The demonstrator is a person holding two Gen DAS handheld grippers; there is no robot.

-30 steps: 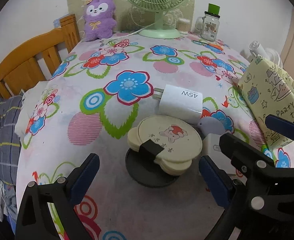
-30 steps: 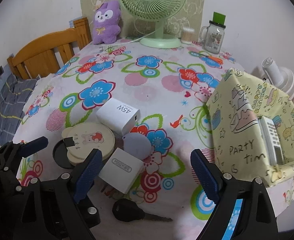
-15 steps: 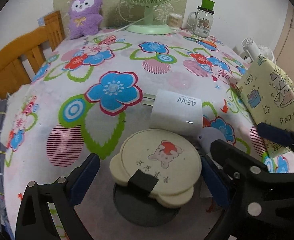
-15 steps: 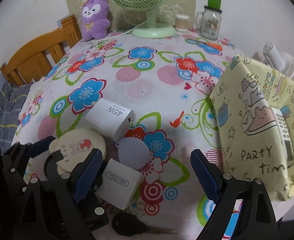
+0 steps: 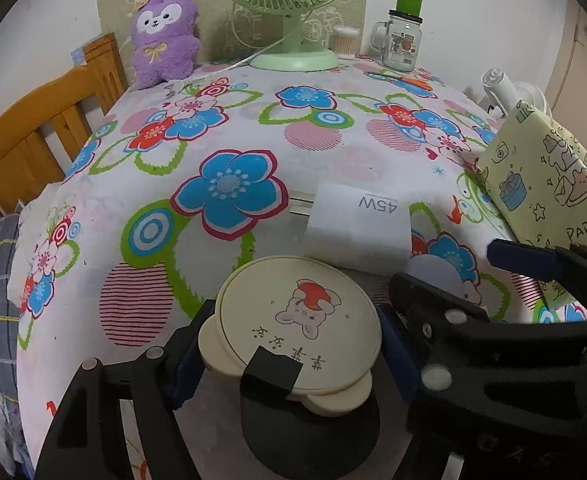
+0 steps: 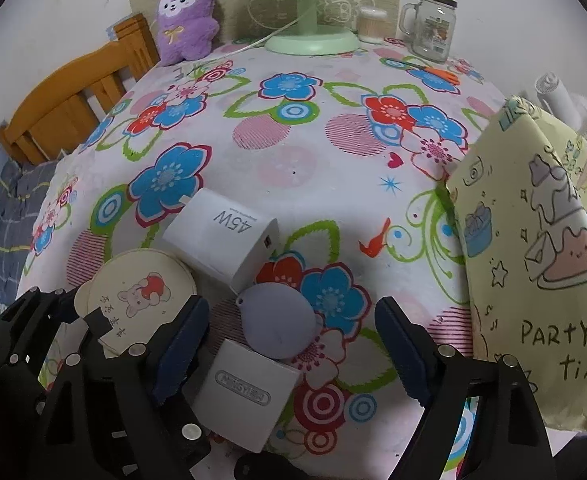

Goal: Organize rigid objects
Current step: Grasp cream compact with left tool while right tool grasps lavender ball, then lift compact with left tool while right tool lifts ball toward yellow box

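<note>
A cream bear-shaped compact mirror [image 5: 299, 316] with a black base lies on the flowered tablecloth [image 5: 229, 128]. My left gripper [image 5: 293, 332] is closing on it, and its blue pads [image 5: 395, 352] touch both sides of the mirror. The right gripper [image 6: 291, 312] is closing too. A lilac round tag [image 6: 279, 320] and a small white charger [image 6: 249, 388] lie between its pads [image 6: 181, 344], which stand apart from both. A white 45W charger [image 6: 221, 236] sits just behind them, next to the mirror [image 6: 133, 292].
A yellow "Party time" bag [image 6: 533, 260] stands at the right edge. At the back are a green fan [image 6: 313, 40], a purple plush [image 6: 187, 16], a glass jar [image 6: 433, 28] and orange scissors [image 6: 441, 72]. A black key [image 6: 261, 468] lies nearest. A wooden headboard [image 6: 65, 112] is on the left.
Both grippers came forward and down over the objects. The left jaws narrowed until the pads met the mirror's sides. The right jaws narrowed around the tag and small charger.
</note>
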